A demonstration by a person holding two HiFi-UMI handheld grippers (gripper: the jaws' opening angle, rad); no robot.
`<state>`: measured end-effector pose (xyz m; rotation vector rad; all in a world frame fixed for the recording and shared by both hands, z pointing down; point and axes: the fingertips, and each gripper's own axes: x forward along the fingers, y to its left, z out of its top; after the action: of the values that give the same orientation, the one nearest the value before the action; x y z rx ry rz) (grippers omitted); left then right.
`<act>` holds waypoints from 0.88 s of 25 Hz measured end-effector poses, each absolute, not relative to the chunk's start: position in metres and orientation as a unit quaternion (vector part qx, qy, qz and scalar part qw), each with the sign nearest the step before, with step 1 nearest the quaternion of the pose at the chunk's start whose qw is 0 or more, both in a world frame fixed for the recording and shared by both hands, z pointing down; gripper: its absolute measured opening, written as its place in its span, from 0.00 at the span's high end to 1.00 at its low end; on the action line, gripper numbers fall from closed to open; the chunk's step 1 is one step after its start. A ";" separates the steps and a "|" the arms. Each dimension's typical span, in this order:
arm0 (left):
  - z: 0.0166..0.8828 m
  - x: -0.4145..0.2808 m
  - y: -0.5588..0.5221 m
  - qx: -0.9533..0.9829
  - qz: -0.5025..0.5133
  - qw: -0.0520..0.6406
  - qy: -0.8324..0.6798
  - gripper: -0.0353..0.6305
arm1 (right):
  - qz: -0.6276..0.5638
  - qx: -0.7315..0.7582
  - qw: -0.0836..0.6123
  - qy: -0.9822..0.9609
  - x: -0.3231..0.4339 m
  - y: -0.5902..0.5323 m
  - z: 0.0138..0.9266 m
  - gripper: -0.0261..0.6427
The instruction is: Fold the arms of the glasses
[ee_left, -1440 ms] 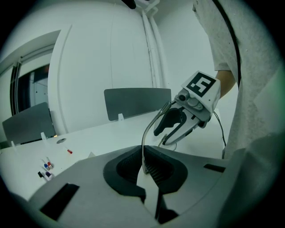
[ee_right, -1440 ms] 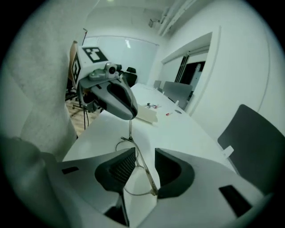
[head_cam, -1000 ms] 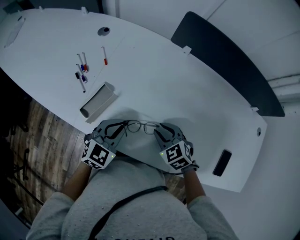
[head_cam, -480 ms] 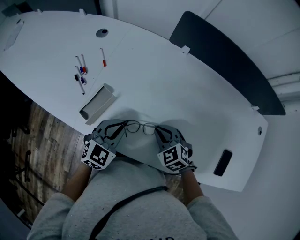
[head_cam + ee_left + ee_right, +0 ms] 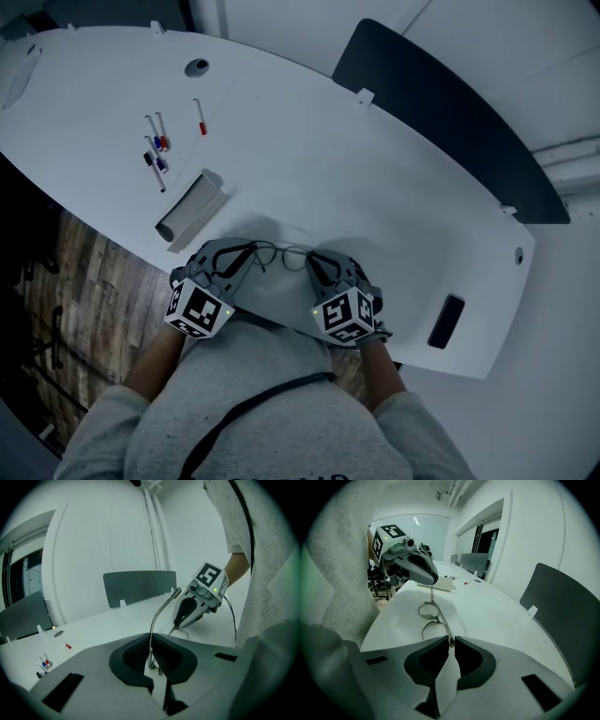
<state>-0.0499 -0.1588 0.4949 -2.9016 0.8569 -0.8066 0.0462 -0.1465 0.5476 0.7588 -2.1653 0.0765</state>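
Thin metal-rimmed glasses lie lenses-down at the near edge of the white table, between my two grippers. My left gripper is shut on the left arm, which rises up out of its jaws in the left gripper view. My right gripper is shut on the right end of the frame, by the hinge; in the right gripper view both lenses stretch away from its pads toward the left gripper. Seen from the left gripper view, the right gripper points down at the table.
A grey open case lies just beyond the left gripper. Several markers and a red pen lie farther left. A black phone rests at the right. A dark chair back stands behind the table. My torso is close to the table edge.
My right gripper's jaws have closed onto the right end of the glasses. Both hands have stayed in place and the left keeps its grip on the arm.
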 end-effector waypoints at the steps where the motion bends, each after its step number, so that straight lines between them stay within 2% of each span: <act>1: 0.495 -0.048 -0.159 -0.927 -0.258 0.006 0.272 0.91 | 0.030 0.302 0.410 -0.860 0.046 -0.146 0.548 0.88; 22: 0.511 -0.010 -0.156 -0.934 -0.279 0.022 0.222 0.88 | 0.029 0.312 0.402 -0.860 0.051 -0.144 0.549 0.89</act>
<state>-0.0103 -0.1555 0.5114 -2.8928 0.6888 -0.8644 0.0513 -0.1438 0.5489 0.7894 -2.1746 0.0736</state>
